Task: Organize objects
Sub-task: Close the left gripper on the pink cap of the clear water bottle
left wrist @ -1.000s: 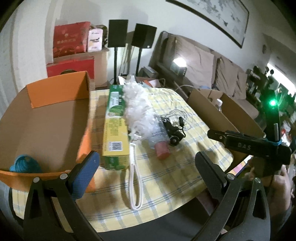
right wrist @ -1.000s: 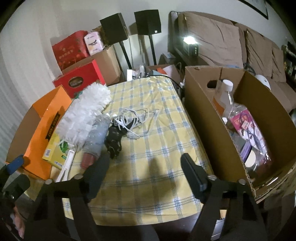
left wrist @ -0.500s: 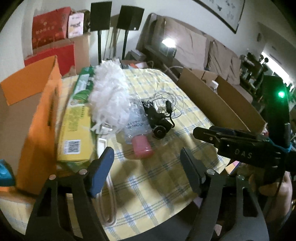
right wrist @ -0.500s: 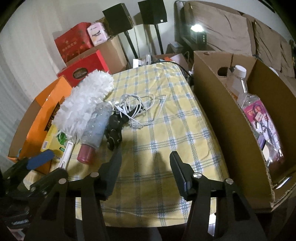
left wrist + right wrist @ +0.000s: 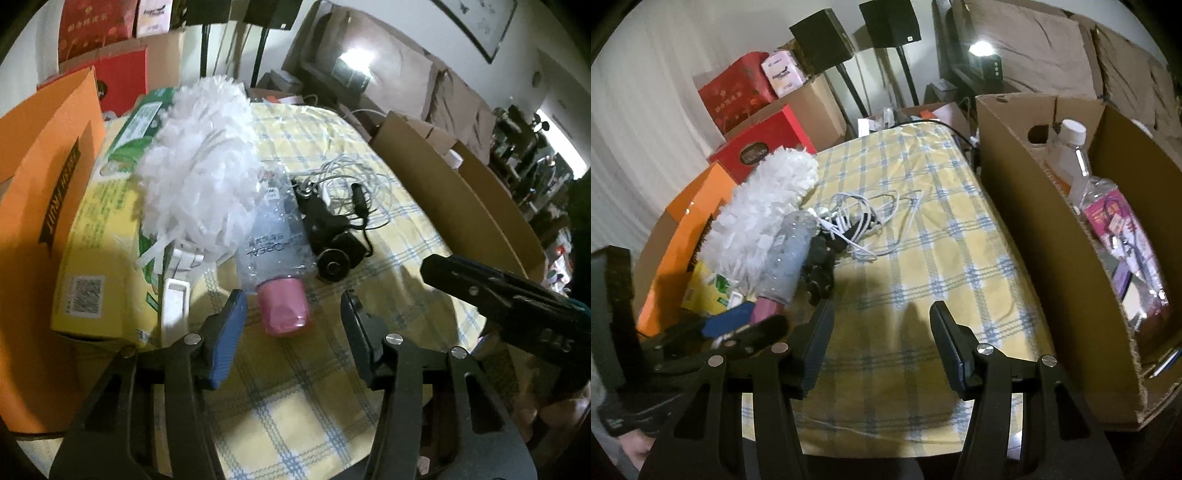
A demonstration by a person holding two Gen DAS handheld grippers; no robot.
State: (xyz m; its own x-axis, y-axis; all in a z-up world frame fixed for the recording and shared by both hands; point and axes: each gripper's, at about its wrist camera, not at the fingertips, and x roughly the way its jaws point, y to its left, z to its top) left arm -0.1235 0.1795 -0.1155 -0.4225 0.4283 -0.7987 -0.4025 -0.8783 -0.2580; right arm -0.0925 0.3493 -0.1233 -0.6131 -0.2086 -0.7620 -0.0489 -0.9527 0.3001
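Observation:
A clear bottle with a pink cap (image 5: 275,254) lies on the yellow checked tablecloth (image 5: 325,413). My left gripper (image 5: 291,314) is open, its fingers either side of the pink cap, not touching it. Beside the bottle lie a white fluffy duster (image 5: 199,158), a yellow-green box (image 5: 99,243), a black gadget (image 5: 328,236) and tangled white cables (image 5: 354,177). My right gripper (image 5: 881,325) is open and empty above bare cloth. The bottle (image 5: 786,258), duster (image 5: 757,218) and cables (image 5: 864,218) also show in the right wrist view.
An orange cardboard box (image 5: 37,206) stands at the left. A brown cardboard box (image 5: 1034,229) holding bottles and packets stands at the right. Red boxes (image 5: 757,144), speakers on stands and a sofa are behind the table.
My left gripper has swung right and forward from the orange box to the pink-capped bottle. My right gripper has moved slightly nearer the table.

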